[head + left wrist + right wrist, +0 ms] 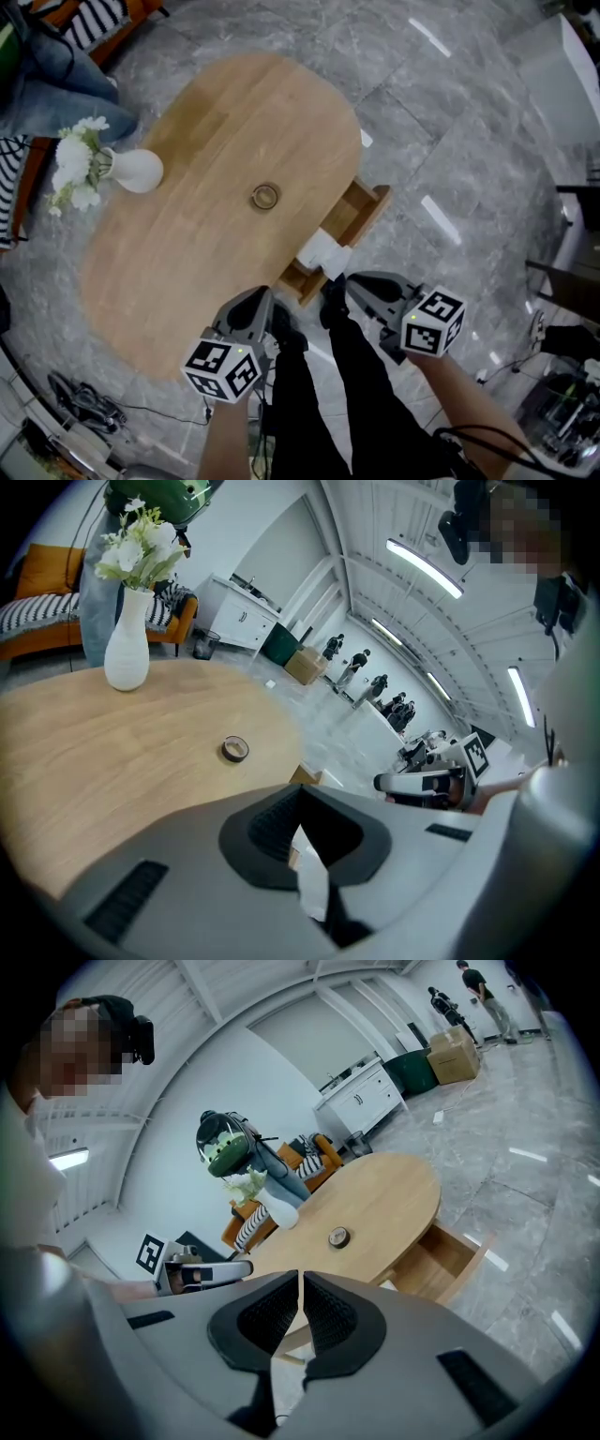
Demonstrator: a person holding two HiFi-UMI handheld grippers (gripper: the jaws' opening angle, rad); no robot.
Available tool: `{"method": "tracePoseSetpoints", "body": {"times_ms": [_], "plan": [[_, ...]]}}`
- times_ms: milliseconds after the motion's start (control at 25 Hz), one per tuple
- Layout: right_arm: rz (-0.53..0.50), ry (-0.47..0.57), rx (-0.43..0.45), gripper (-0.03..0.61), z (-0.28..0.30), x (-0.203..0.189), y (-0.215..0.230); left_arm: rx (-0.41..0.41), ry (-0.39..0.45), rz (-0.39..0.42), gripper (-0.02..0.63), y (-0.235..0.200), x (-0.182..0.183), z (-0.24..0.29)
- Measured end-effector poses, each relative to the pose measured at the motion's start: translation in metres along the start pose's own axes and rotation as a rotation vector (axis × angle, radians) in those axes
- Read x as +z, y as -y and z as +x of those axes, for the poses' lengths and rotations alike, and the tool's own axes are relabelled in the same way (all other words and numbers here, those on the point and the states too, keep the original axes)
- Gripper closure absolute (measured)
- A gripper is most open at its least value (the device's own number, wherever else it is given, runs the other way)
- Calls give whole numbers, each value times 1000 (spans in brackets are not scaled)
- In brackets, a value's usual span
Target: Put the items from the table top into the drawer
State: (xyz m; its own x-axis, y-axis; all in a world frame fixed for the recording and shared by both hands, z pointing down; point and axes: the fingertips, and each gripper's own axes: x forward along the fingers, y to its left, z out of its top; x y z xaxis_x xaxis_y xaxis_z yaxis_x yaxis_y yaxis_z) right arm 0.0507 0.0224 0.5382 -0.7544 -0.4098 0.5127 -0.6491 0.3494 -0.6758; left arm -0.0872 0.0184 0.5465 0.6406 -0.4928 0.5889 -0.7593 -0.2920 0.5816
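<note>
A roll of tape [265,196] lies flat near the middle of the oval wooden table [187,272]; it also shows in the left gripper view as the tape [234,749] and in the right gripper view as the tape [338,1237]. The drawer [364,208] stands pulled out on the table's right side, with a white item [323,251] at its near end. My left gripper [281,323] hangs off the table's near edge, shut and holding nothing. My right gripper [333,289] hovers just in front of the drawer, its pads together with nothing between them.
A white vase with white flowers [131,171] stands at the table's left end. A seated person in jeans [52,89] and an orange sofa are beyond it. Cables [89,403] lie on the grey floor at lower left, equipment at lower right.
</note>
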Motion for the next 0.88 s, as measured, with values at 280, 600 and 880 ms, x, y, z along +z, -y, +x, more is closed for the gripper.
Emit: {"method": "tracePoseSetpoints", "body": {"times_ms": [280, 600, 880], "plan": [[6, -13, 6, 537, 1, -5, 2, 10, -2, -4, 612, -7, 4, 7], [17, -23, 7, 537, 2, -5, 15, 25, -53, 85, 611, -18, 5, 25], [29, -50, 14, 537, 5, -2, 29, 35, -99, 156, 559, -29, 17, 46]]}}
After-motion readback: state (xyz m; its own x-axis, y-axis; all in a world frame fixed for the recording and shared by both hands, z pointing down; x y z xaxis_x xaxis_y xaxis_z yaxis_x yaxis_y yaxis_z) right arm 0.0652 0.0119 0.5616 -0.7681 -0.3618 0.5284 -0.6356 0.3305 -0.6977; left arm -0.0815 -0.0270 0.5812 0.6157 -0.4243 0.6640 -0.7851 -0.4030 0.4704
